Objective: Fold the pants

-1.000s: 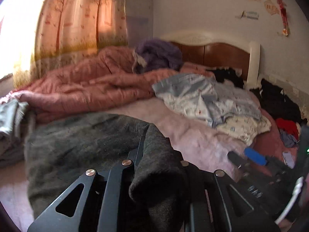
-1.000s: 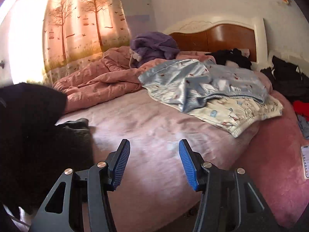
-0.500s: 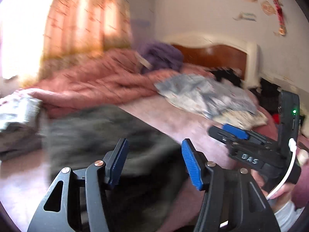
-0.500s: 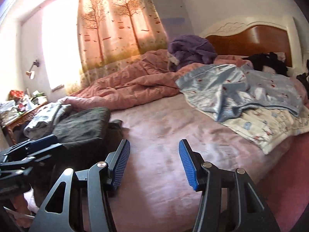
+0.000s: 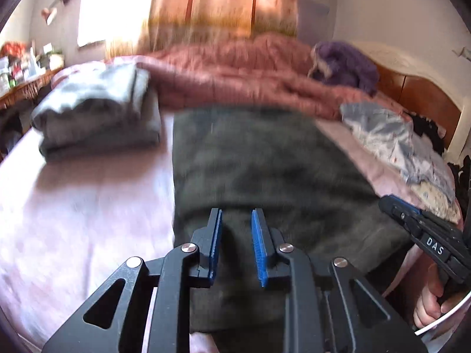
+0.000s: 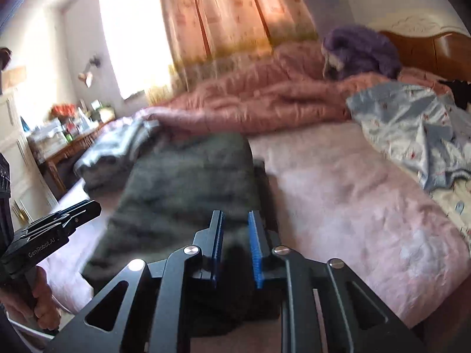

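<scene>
Left wrist view, blurred: pink bed [image 5: 88, 206] seemingly bearing dark pants [image 5: 265, 161].

Dark grey pants [image 5: 265, 164] spread flat on the pink bedsheet [image 5: 82, 211], reaching the near edge. Left gripper [image 5: 235, 247] over the near hem, 2 blue pads closing with pant fabric between them. Right gripper [image 5: 412, 223] at the right edge, held by a hand [image 5: 431, 303]. Folded grey clothes [image 5: 97, 114] stacked just left of the pants. Rumpled pink quilt [image 5: 244, 76] behind.

Blown-out window [image 5: 117, 8] backlights curtain [image 5: 223, 3]; motion blur throughout; fisheye-bent edges.
</scene>
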`<state>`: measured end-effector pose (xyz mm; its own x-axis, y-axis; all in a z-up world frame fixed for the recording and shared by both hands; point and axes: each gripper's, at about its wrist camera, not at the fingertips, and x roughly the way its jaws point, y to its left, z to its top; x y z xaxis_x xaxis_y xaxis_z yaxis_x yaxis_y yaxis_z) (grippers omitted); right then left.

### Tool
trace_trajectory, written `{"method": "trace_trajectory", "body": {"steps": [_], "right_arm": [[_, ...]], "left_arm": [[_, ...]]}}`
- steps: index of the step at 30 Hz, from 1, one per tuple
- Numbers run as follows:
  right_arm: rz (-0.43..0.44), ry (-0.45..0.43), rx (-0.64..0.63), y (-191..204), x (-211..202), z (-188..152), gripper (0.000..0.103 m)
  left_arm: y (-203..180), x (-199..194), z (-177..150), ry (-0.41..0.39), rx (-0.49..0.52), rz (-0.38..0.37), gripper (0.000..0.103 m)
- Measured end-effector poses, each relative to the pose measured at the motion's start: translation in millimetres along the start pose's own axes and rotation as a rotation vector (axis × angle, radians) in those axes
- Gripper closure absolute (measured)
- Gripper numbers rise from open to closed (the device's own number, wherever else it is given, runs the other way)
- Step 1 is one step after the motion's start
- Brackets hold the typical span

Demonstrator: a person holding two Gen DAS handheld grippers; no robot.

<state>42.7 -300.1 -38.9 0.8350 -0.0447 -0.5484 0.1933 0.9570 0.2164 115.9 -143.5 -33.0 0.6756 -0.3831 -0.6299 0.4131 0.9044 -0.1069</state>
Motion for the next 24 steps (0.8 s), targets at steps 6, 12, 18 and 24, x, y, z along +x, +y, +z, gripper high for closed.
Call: {"method": "trace_trajectory", "body": {"steps": [6, 12, 18, 24], "right_arm": [[-0.004, 0.135, -0.038, -15.2, 34.4, -27.1, 0.087], [-0.049, 0.081, -0.137, 2.9, 18.3, -16.4, 0.086], [0.097, 0.053, -0.083, 6.5, 7.9, 46.1, 0.086], [0.118, 0.125, -0.020, 17.0, 65.2, 120.9, 0.086]], "left_arm": [[-6.8, 8.6, -22.7, 0.005, -0.004, 0.062, 0.080], [3.4, -10.4, -8.5, -0.054, 0.022, -0.021, 0.081], [17.0, -5.3, 60.1, -0.104, 0.036, 0.030, 0.079], [33.8, 52.6, 116.0, 0.004, -0.049, 0.046, 0.079]]}}
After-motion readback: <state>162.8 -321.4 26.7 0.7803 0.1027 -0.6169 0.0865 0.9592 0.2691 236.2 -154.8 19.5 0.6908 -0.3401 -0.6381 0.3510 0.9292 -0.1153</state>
